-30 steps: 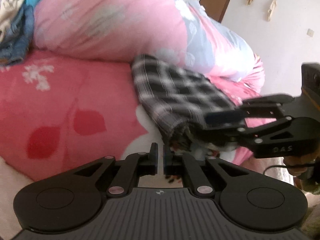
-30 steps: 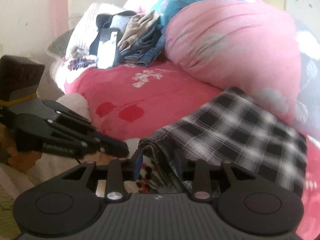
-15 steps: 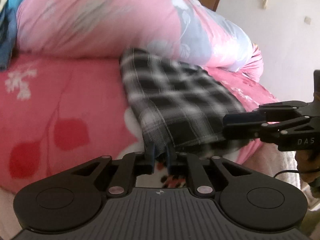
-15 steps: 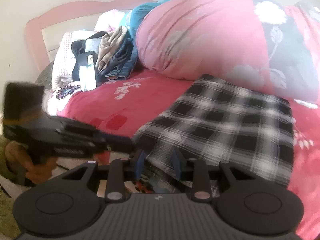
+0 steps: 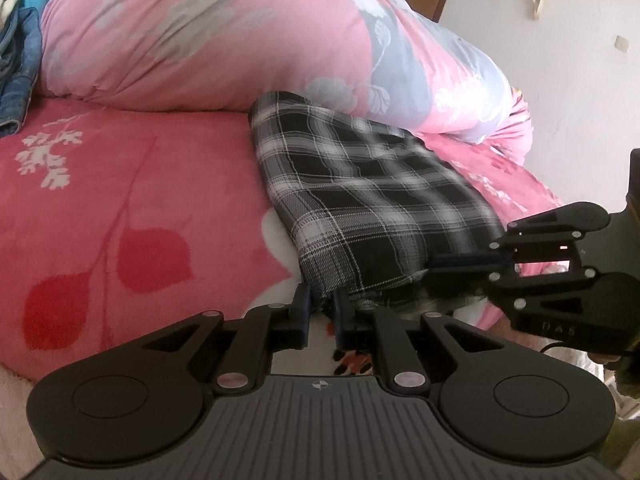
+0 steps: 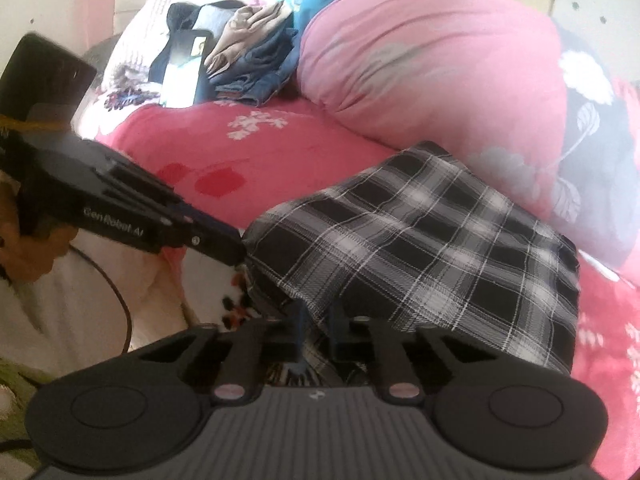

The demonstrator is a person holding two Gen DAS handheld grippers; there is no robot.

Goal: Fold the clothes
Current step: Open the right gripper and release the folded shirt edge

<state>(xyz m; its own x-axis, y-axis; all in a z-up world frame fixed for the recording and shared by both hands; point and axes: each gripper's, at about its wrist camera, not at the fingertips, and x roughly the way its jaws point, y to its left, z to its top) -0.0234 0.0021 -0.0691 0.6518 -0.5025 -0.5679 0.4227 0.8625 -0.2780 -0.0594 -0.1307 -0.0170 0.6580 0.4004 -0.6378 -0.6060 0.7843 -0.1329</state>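
A black-and-white plaid garment (image 5: 360,200) (image 6: 420,248) lies folded flat on the red flowered blanket (image 5: 120,180), its far edge against the pink quilt. My left gripper (image 5: 320,312) is shut on its near left corner, and the cloth runs down between the pads. Seen from the right wrist, the left gripper (image 6: 239,250) meets that same corner side-on. My right gripper (image 6: 318,332) has its jaws drawn together on the near edge further right. In the left wrist view the right gripper (image 5: 430,266) pinches the near right corner.
A big pink quilt (image 5: 200,32) (image 6: 420,60) bulges behind the garment. Jeans and other clothes (image 6: 248,76) are piled at the head of the bed beside a lit phone (image 6: 184,68). A hand (image 6: 24,248) holds the left gripper. A white wall (image 5: 580,120) lies to the right.
The right gripper's jaws have closed on the garment's near edge. The two grippers stand further apart along that edge, and the garment now lies flatter and more spread out.
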